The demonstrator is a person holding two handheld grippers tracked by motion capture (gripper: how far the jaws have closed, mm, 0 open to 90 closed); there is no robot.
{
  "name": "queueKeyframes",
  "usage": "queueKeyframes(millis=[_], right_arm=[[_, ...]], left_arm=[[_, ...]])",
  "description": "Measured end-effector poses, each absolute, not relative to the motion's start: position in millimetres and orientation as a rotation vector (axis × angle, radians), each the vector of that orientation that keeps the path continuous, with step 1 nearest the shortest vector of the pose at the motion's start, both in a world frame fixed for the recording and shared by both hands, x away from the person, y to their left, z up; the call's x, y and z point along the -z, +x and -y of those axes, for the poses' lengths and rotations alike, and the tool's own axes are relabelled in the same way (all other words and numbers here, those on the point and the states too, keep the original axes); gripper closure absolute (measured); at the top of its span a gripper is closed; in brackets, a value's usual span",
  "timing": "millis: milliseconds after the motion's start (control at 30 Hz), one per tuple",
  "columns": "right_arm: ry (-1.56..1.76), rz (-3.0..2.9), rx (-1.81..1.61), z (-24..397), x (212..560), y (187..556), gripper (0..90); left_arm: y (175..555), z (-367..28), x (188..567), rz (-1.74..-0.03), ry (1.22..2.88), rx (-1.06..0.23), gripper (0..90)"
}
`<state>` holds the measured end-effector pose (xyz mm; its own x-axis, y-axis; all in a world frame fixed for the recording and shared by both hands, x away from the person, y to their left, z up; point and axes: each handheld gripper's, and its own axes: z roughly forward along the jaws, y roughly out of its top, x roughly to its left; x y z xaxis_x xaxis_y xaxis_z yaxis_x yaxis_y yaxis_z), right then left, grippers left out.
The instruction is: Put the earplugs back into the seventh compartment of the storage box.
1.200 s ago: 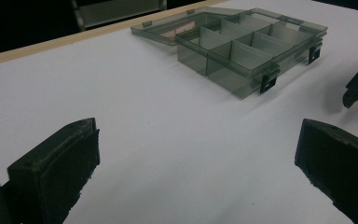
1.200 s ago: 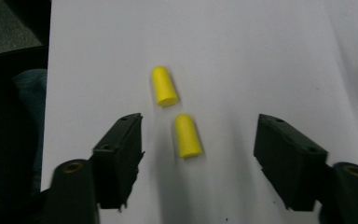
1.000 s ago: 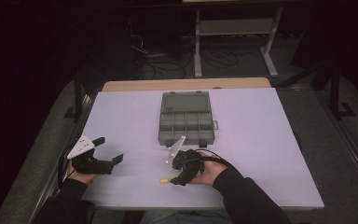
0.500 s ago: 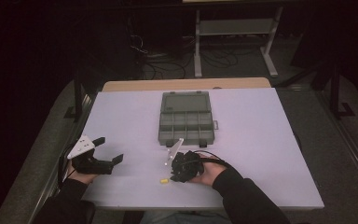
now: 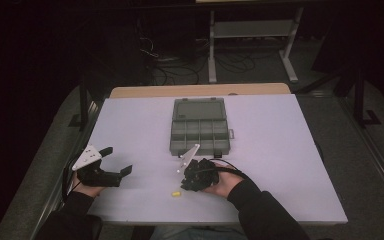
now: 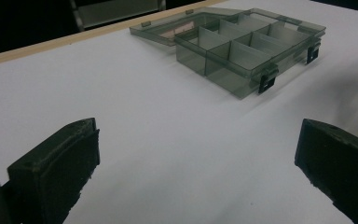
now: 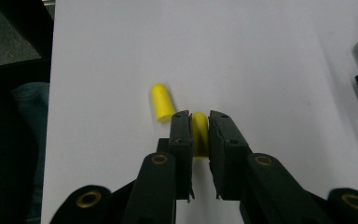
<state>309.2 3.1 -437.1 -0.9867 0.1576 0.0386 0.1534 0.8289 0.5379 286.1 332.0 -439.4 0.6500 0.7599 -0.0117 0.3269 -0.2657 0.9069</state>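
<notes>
Lifting slightly off the surface (image 5: 280,150), the right gripper (image 7: 199,122) now pinches one yellow earplug (image 7: 199,133) between its fingers, a second earplug (image 7: 162,108) lying beside; the left gripper (image 6: 191,168) waits spread, organizer box (image 5: 200,131) likely next.

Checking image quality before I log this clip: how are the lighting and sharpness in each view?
High view: white table lit, surroundings nearly black, soft detail. Left gripper view: grainy, with the organizer box casting a soft shadow. Right gripper view: the held yellow earplug in the right tool reads clearly, edges dim.
</notes>
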Motion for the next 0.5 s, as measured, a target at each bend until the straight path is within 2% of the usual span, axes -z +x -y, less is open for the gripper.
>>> queueKeyframes(millis=[500], right_arm=[[0.277,-2.926,-0.931,10,406,319,77.9]], left_arm=[[287,-332,440,-0.868,1.853,-0.53,0.0]])
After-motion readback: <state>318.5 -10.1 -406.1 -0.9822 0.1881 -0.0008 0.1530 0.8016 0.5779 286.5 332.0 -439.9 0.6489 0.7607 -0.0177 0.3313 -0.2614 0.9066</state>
